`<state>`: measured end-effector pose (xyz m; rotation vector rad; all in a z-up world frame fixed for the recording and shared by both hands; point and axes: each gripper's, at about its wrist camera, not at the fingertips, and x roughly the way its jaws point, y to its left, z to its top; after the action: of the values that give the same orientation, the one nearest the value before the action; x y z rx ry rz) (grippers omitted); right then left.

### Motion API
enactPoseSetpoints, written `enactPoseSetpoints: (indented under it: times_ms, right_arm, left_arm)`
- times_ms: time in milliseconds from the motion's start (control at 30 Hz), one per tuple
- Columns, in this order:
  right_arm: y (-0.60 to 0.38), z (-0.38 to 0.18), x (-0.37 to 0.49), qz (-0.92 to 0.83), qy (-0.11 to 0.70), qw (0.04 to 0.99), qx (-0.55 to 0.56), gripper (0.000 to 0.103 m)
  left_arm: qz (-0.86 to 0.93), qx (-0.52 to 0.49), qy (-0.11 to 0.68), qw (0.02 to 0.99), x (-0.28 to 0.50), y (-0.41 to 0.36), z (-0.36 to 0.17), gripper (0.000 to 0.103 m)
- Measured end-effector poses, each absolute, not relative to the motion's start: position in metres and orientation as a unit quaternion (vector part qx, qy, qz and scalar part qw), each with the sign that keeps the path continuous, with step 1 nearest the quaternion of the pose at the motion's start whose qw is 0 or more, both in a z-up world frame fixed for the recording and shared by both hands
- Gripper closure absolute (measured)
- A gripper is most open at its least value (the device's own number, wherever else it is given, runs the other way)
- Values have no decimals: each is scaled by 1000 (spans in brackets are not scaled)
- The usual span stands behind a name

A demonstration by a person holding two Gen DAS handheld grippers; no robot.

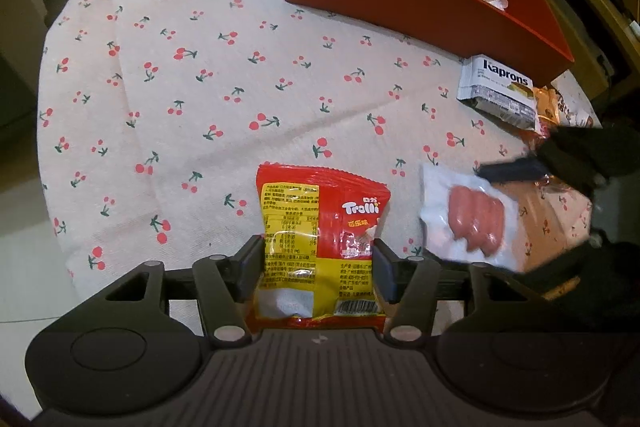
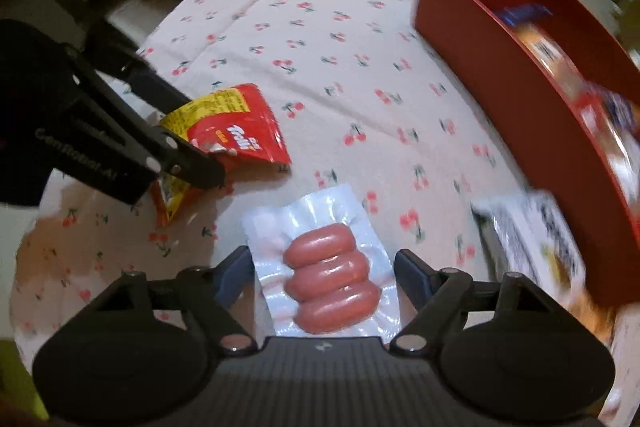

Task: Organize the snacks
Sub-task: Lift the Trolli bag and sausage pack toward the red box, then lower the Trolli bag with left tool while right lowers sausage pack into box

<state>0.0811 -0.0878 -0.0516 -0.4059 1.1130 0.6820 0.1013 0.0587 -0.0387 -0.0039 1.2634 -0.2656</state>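
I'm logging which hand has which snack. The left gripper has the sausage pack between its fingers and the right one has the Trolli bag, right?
Swapped. In the left wrist view the left gripper has the Trolli bag between its fingers; in the right wrist view the sausage pack lies between the right gripper's fingers.

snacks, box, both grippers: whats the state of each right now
Trolli bag: sealed, between the left gripper's pads, which touch its sides
left gripper: shut on the bag
sausage pack: sealed, flat on the cloth, between open fingers
right gripper: open, not touching the pack
red box: open-topped, snacks inside
Kaprons pack: sealed, outside the box
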Motion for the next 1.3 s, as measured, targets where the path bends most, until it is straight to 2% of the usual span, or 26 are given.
enactPoseSetpoints:
  times_ms: [167, 200, 267, 433, 533, 567, 600, 667, 1300]
  right_arm:
    - [-96, -48, 63, 280, 518, 793, -154, 21]
    - [-98, -48, 62, 272, 518, 797, -152, 21]
    - [-100, -49, 62, 262, 519, 801, -144, 21]
    - [-102, -52, 61, 253, 516, 806, -142, 20]
    - [-101, -55, 66, 251, 515, 808, -135, 15]
    - [-101, -55, 66, 249, 514, 810, -136, 17]
    - [-100, -54, 64, 247, 510, 812, -140, 24]
    - [-101, -51, 59, 245, 509, 812, -147, 25]
    - [-145, -2, 55, 167, 450, 876, -58, 26]
  left_arm:
    - [-125, 8, 584, 802, 98, 55, -39, 38]
    - [-125, 14, 582, 803, 97, 53, -40, 36]
    - [-130, 23, 580, 804, 95, 49, -41, 25]
    - [-125, 36, 576, 807, 94, 48, -42, 22]
    - [-114, 50, 571, 811, 93, 45, -42, 26]
    - [-108, 57, 569, 813, 93, 43, -42, 32]
    - [-100, 65, 567, 815, 93, 42, -42, 33]
    - [-101, 65, 564, 817, 90, 41, -40, 41]
    - [-123, 21, 525, 842, 91, 27, -8, 44]
